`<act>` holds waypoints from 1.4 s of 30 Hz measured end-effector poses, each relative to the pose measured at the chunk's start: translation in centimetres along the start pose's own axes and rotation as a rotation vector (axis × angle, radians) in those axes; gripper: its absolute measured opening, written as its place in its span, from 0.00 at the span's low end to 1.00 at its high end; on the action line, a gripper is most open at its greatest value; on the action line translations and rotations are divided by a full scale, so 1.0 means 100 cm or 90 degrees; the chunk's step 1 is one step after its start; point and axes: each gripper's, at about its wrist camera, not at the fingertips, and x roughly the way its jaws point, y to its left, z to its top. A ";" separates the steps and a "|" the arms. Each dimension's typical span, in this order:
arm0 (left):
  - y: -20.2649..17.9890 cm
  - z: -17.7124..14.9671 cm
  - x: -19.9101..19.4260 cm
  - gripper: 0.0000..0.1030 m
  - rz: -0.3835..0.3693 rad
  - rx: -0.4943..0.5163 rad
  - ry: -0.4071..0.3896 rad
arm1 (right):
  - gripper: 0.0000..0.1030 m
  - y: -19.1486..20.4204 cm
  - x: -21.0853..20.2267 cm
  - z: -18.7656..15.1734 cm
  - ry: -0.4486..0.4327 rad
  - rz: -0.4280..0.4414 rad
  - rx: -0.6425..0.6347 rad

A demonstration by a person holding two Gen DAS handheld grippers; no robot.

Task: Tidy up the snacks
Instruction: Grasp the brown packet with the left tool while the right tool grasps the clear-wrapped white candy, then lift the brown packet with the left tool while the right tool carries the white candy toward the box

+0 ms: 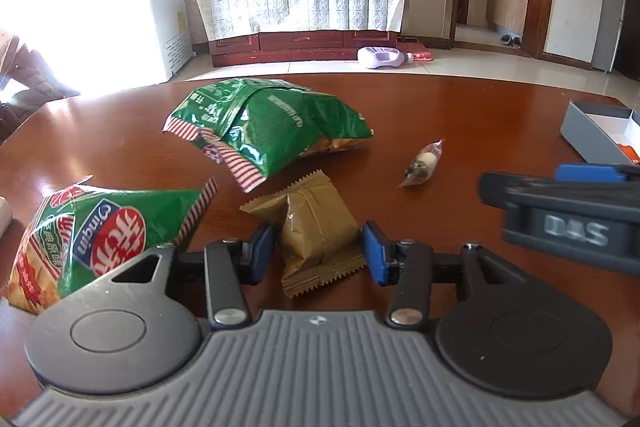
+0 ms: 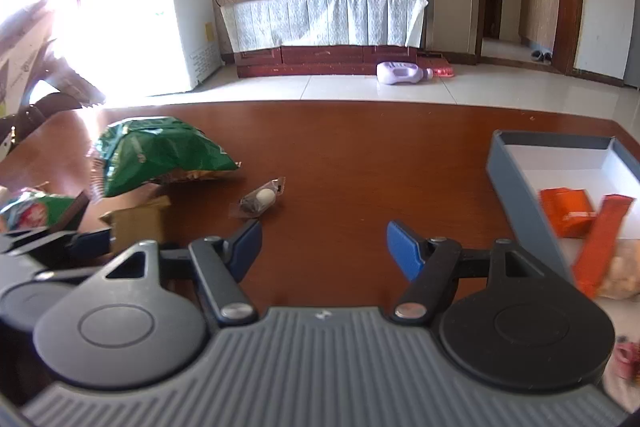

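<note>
Left gripper (image 1: pixel 318 253): jaws stand wide on either side of the tan snack packet (image 1: pixel 316 231), which lies flat on the worktop (image 1: pixel 460 115). Neither pad appears to touch the wrapper; a small gap shows at each side. Nothing is held.

Right gripper (image 2: pixel 324 247): jaws wide and empty, over bare wood, with the grey box (image 2: pixel 516 183) to its right. The box already holds orange packets (image 2: pixel 568 211) and a pale snack near the front.

Remaining loose items: a green chip bag (image 1: pixel 272 127) farther back, a second green chip bag (image 1: pixel 92 231) at the near left, and a small clear-wrapped sweet (image 1: pixel 422 163) between the packet and the box.

Risks noted:
- The tan packet is a puffed, slick wrapper. If the jaws close on the air-filled body and not the contents, it may squirt forward or slip out on lifting.
- The near chip bag sits just beside the left jaw; a sideways drift on closing could catch its crimped corner and drag it along.
- A hard squeeze may crush whatever is inside the packet.
- The right gripper is near the left one's path to the box; a crossing move risks a knock between the two.
- The box wall is upright; a low carry could clip its rim and shift the box.
</note>
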 end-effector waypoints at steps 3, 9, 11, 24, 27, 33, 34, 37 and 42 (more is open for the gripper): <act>0.003 0.000 0.000 0.53 -0.006 -0.004 0.002 | 0.69 0.005 0.015 0.001 0.007 0.006 0.008; 0.008 0.000 -0.001 0.53 -0.018 -0.012 0.006 | 0.69 0.028 0.036 0.009 0.006 0.024 0.006; 0.010 0.000 -0.002 0.54 -0.024 -0.014 0.008 | 0.69 0.033 0.043 0.011 0.010 0.024 0.000; 0.019 0.001 -0.004 0.54 -0.043 -0.021 0.012 | 0.21 0.037 0.044 0.007 0.018 0.025 -0.066; 0.013 0.000 -0.006 0.54 -0.056 0.001 0.012 | 0.21 0.031 0.034 0.002 0.025 0.030 -0.063; -0.005 -0.006 -0.015 0.55 -0.068 0.045 0.007 | 0.20 0.012 0.002 -0.008 0.030 0.023 -0.041; -0.005 -0.007 -0.016 0.55 -0.071 0.040 0.008 | 0.20 0.009 -0.005 -0.009 0.029 0.021 -0.039; -0.005 -0.008 -0.018 0.55 -0.073 0.031 0.011 | 0.20 0.004 -0.026 -0.020 0.029 0.013 -0.049; -0.015 -0.013 -0.024 0.54 -0.061 0.030 0.011 | 0.19 -0.003 -0.053 -0.038 0.040 0.010 -0.048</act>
